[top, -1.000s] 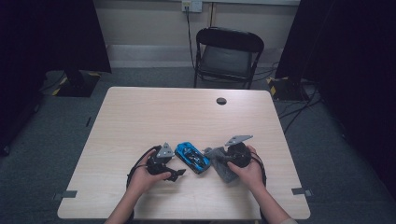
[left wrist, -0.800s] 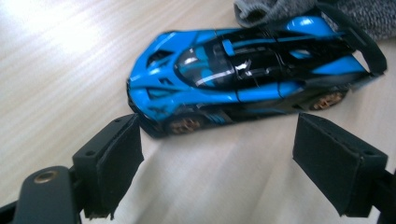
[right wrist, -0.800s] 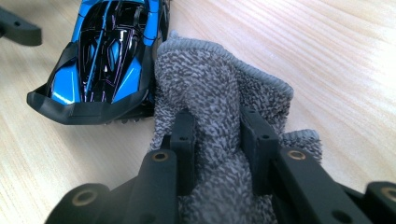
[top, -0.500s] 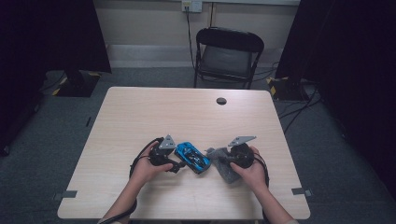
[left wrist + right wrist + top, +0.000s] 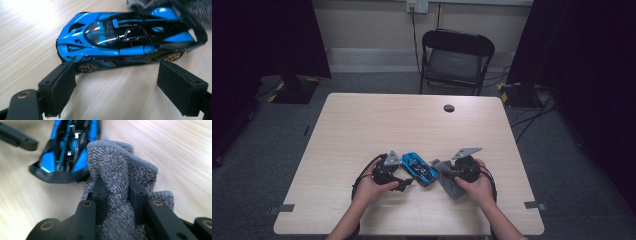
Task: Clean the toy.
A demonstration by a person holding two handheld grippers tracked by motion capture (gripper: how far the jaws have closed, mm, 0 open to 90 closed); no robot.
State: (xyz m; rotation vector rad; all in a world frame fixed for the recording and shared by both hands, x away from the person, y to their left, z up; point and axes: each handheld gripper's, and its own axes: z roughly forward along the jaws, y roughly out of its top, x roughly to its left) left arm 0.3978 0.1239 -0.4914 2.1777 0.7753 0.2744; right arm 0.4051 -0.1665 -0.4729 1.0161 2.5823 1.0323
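Observation:
A blue and black toy car (image 5: 418,169) lies on the table (image 5: 412,120) between my two grippers. In the left gripper view the car (image 5: 120,37) sits just beyond the tips of my left gripper (image 5: 122,85). That gripper is open, with bare table between its pads. My right gripper (image 5: 117,187) is shut on a bunched grey cloth (image 5: 117,170); its jaws have just been closing further on it. The cloth touches the car's tail (image 5: 65,147). From above, the left gripper (image 5: 404,184) is at the car's left and the right gripper (image 5: 446,175) at its right.
A small black round cap (image 5: 449,108) sits near the table's far edge. A black folding chair (image 5: 457,57) stands behind the table. The table's front edge runs just below the person's hands.
The car has shifted slightly toward the table's front. Both hands stay almost where they were.

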